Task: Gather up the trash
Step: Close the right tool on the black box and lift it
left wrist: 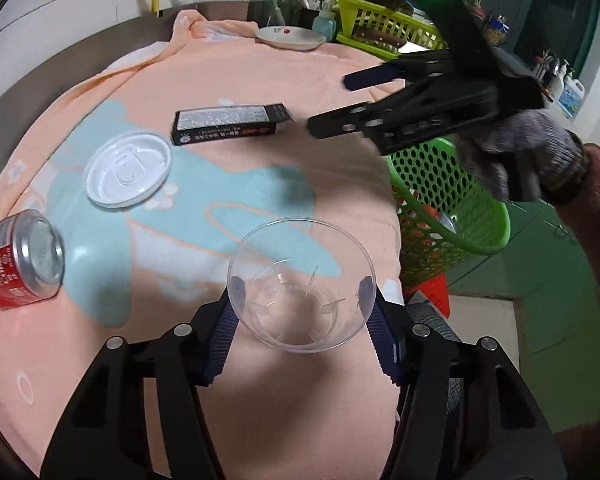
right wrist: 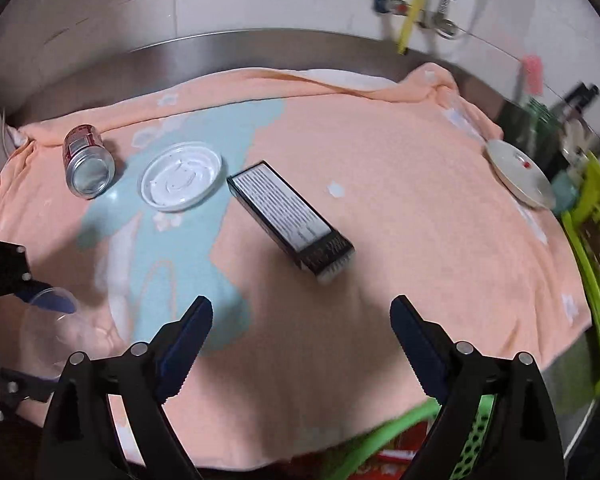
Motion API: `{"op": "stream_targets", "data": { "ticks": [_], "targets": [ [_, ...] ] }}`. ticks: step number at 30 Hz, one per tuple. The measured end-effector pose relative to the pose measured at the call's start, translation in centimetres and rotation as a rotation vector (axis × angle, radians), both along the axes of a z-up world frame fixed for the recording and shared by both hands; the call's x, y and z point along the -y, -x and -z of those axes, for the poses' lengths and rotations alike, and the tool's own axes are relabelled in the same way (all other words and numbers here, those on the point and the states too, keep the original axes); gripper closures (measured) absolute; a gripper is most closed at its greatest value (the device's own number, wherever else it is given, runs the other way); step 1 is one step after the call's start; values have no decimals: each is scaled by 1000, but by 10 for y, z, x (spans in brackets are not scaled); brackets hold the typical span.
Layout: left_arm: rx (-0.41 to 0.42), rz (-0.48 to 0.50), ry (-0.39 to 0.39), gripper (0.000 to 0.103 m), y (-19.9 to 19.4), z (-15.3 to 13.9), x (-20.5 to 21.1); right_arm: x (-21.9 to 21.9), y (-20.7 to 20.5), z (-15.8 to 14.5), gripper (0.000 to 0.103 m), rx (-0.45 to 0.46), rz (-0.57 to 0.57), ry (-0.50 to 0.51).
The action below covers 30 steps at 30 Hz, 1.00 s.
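Gripping a clear plastic cup (left wrist: 302,286) between its pads, the left gripper (left wrist: 303,334) is holding it above the peach towel (left wrist: 260,80); the right gripper (right wrist: 300,344) is hovering wide open near a black box (right wrist: 290,220), can (right wrist: 86,162), white lid (right wrist: 181,176) and green basket (left wrist: 452,208).

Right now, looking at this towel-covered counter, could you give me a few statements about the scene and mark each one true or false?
1. The clear plastic cup sits between the left gripper's pads. True.
2. The red soda can stands upright. False: it lies on its side.
3. The right gripper holds the black box. False: its jaws are open and empty.
4. The white plastic lid lies between can and box. True.
5. The green perforated basket sits on the towel. False: it sits beside it, off the counter's edge.
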<state>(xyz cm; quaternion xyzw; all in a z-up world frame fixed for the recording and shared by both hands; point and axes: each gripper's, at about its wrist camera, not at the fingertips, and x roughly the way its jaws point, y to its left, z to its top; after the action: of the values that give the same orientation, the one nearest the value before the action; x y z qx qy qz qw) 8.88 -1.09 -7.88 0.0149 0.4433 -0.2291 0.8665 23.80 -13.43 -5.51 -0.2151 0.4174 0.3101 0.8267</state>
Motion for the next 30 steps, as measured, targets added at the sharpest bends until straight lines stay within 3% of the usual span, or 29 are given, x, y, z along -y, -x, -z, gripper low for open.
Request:
{"op": "stream_targets", "data": {
  "ticks": [20,30],
  "targets": [
    [16,-73,26,44,0,-11,-42,-83,-75,49,20,-76,-74,85],
    [20,-75,23,44,0,-12,-40,-78,-68,49,47,-119,-82,53]
  ]
}}
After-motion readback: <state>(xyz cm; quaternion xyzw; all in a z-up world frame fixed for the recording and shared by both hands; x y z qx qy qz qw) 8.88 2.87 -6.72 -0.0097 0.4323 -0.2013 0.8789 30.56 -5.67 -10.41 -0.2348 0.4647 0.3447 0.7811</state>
